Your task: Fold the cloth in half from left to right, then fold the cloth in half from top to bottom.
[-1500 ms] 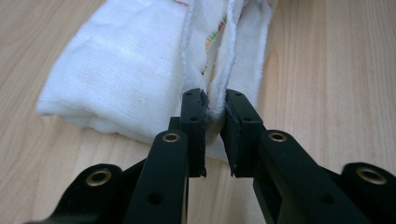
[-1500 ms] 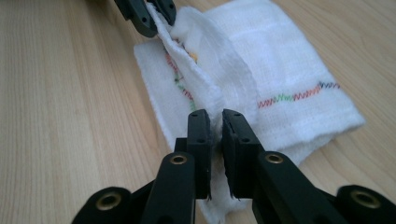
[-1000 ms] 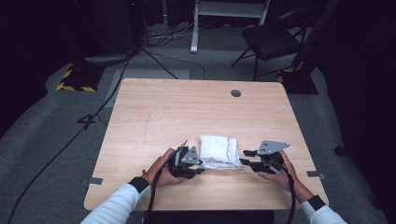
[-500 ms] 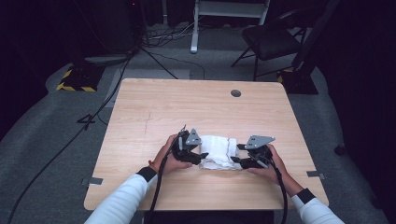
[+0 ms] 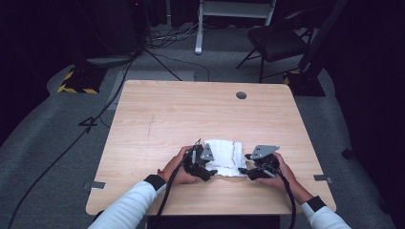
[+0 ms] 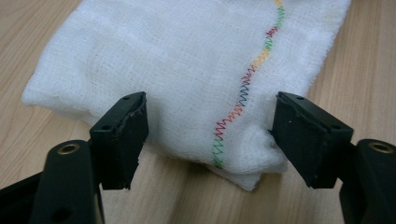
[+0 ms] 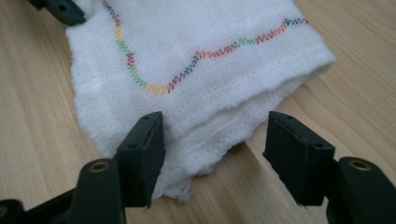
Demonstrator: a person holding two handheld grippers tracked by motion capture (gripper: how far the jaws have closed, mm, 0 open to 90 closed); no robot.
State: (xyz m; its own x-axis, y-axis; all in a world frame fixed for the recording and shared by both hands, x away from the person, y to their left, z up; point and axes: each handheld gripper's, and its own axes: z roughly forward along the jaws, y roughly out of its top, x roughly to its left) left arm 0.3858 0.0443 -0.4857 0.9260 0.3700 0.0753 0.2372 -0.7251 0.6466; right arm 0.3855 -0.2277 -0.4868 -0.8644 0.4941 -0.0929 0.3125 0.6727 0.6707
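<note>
Lower centre of the frame: my left gripper and right gripper, jaws apart, flank the folded cloth.

White cloth, rainbow zigzag stitching; black jaws.
</note>
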